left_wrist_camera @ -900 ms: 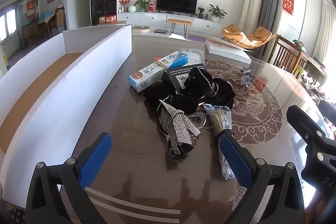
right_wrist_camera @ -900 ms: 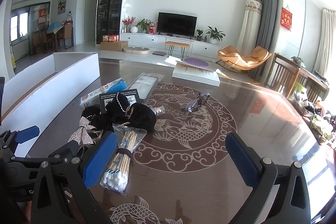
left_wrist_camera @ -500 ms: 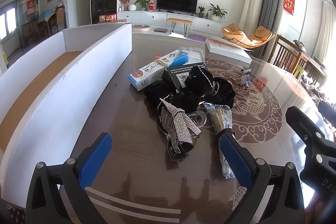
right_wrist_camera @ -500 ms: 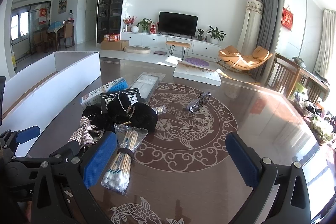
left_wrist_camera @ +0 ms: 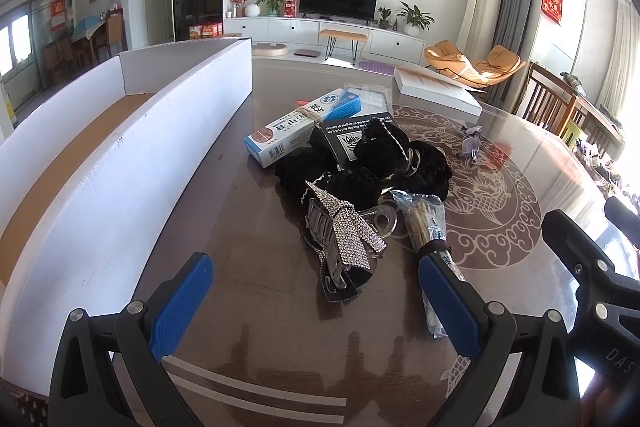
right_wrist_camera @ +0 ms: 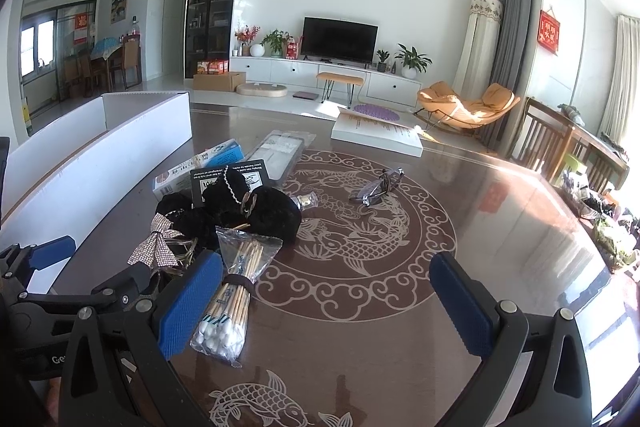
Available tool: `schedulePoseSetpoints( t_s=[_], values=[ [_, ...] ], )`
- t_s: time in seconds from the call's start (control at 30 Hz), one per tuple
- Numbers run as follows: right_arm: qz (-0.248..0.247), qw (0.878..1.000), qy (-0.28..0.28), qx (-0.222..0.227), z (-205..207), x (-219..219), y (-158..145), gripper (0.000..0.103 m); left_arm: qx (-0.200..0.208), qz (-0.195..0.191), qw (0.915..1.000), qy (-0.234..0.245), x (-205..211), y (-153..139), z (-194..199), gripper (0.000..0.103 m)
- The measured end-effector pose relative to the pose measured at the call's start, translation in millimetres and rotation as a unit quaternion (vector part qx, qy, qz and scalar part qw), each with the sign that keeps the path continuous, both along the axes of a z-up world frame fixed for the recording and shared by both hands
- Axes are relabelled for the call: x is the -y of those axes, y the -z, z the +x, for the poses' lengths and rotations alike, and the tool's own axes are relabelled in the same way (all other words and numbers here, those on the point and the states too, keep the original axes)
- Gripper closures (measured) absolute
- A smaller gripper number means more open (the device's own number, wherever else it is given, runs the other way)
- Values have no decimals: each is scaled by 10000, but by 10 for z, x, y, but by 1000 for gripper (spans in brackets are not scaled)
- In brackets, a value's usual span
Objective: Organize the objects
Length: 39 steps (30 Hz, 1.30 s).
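A pile lies on the glass-topped table: a rhinestone bow hair clip (left_wrist_camera: 342, 239) (right_wrist_camera: 154, 249), black scrunchies (left_wrist_camera: 404, 167) (right_wrist_camera: 256, 211), a black box (left_wrist_camera: 346, 137), a toothpaste box (left_wrist_camera: 296, 131) (right_wrist_camera: 200, 169), a roll of clear tape (left_wrist_camera: 382, 221) and a bag of cotton swabs (left_wrist_camera: 426, 223) (right_wrist_camera: 236, 291). A long white cardboard box (left_wrist_camera: 132, 163) (right_wrist_camera: 96, 163) stands at the left. My left gripper (left_wrist_camera: 316, 307) is open, just short of the hair clip. My right gripper (right_wrist_camera: 328, 303) is open and empty over the table, with the swabs by its left finger.
A pair of glasses (right_wrist_camera: 378, 187) and a small glass bottle (right_wrist_camera: 306, 201) lie on the dragon pattern. A white book (right_wrist_camera: 376, 137) and a clear flat packet (right_wrist_camera: 282, 155) lie farther back. Wooden chairs (right_wrist_camera: 560, 147) stand at the right table edge.
Both grippers have drifted very slightly; the objects have not moved and both stay open.
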State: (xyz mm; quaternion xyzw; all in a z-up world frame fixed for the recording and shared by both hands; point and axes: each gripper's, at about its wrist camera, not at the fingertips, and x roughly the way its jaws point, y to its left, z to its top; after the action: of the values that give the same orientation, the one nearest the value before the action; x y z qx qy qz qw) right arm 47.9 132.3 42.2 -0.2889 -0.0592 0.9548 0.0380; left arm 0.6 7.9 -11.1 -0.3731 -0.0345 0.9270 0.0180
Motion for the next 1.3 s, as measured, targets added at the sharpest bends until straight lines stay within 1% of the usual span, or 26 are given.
schedulePoseSetpoints(
  t_s=[0.13, 0.23, 0.37, 0.43, 0.5, 0.63, 0.77, 0.93, 1.1, 1.3],
  values=[
    [-49, 9997, 20, 218, -56, -29, 82, 0, 309, -133, 9994, -104, 7, 108, -84, 0],
    [-142, 9990, -20, 412, -91, -66, 169, 0, 560, -119, 9983, -110, 28, 192, -148, 0],
    [-343, 9962, -243, 758, -150, -78, 334, 0, 1095, 157, 9937, -184, 117, 356, -249, 0],
    [-474, 9943, -298, 904, -188, -92, 415, 0, 1219, 304, 9917, -268, 172, 402, -270, 0],
    [-595, 9921, -234, 1077, -247, -141, 504, 0, 1230, 341, 9913, -329, 191, 413, -267, 0],
    [-812, 9879, -100, 1318, -318, -293, 615, 0, 1242, 178, 9917, -275, 121, 410, -247, 0],
    [-706, 9882, -22, 1361, -323, -384, 626, 0, 1247, 19, 9920, -203, 51, 411, -240, 0],
    [-541, 9874, 185, 1473, -326, -517, 673, 0, 1340, 64, 9908, -162, 57, 439, -269, 0],
    [-548, 9841, 391, 1643, -343, -643, 784, 0, 1420, 8, 9898, -153, 46, 469, -285, 0],
    [-564, 9814, 437, 1783, -353, -682, 906, 0, 1500, -103, 9885, -162, 40, 504, -291, 0]
  ],
)
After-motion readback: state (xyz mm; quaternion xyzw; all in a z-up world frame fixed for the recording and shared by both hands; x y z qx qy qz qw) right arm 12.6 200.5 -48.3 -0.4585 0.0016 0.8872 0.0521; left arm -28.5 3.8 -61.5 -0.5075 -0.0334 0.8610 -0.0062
